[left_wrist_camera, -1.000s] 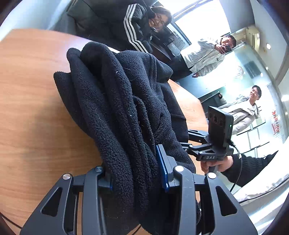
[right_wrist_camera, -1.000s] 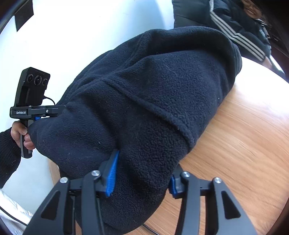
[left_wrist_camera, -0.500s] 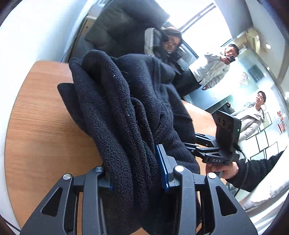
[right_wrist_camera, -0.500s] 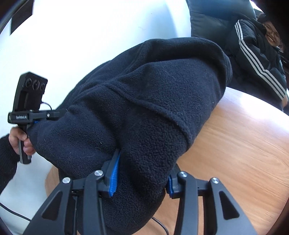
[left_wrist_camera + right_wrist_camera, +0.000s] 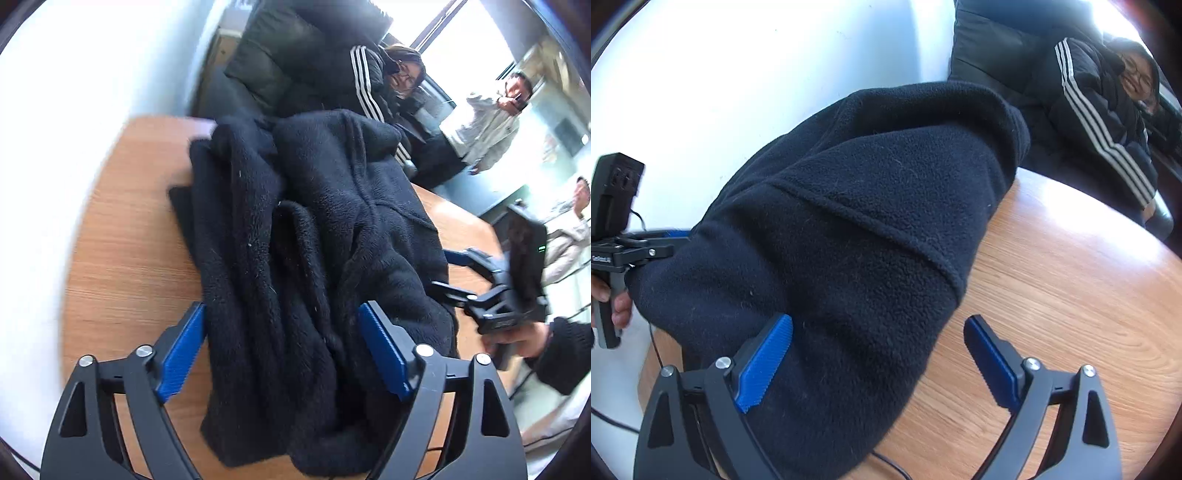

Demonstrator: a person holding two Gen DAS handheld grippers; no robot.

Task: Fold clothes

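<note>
A black fleece garment [image 5: 317, 266] lies bunched in thick folds on a round wooden table [image 5: 122, 236], its bulk running from the near edge of the table toward the far side. In the left wrist view, the left gripper [image 5: 284, 347] stands with its jaws spread wide, the blue ribbed pads [image 5: 183, 350] set on either side of the lower folds; the left pad sits just beside the cloth and the right pad touches or nearly touches it, with no squeeze visible. In the right wrist view, the right gripper [image 5: 882, 363] is likewise spread wide: its left pad [image 5: 764, 363] lies against the fleece [image 5: 849, 229], while its right pad is apart from the cloth, over bare wood [image 5: 1071, 280]. A seam ridge crosses the garment diagonally in this view, and the far end of the cloth overhangs toward the table's far rim. Each view shows the other handheld unit at the frame's side, gripped by a hand [image 5: 517, 338] in a dark sleeve; the fleece partly hides its fingers. A thin dark cable [image 5: 890, 463] lies on the table near the right gripper. Beyond the table, a seated person in a dark jacket with white stripes [image 5: 1100, 122] is visible, and two further persons [image 5: 491, 122] stand in the background of the left view, which is somewhat blurred.
</note>
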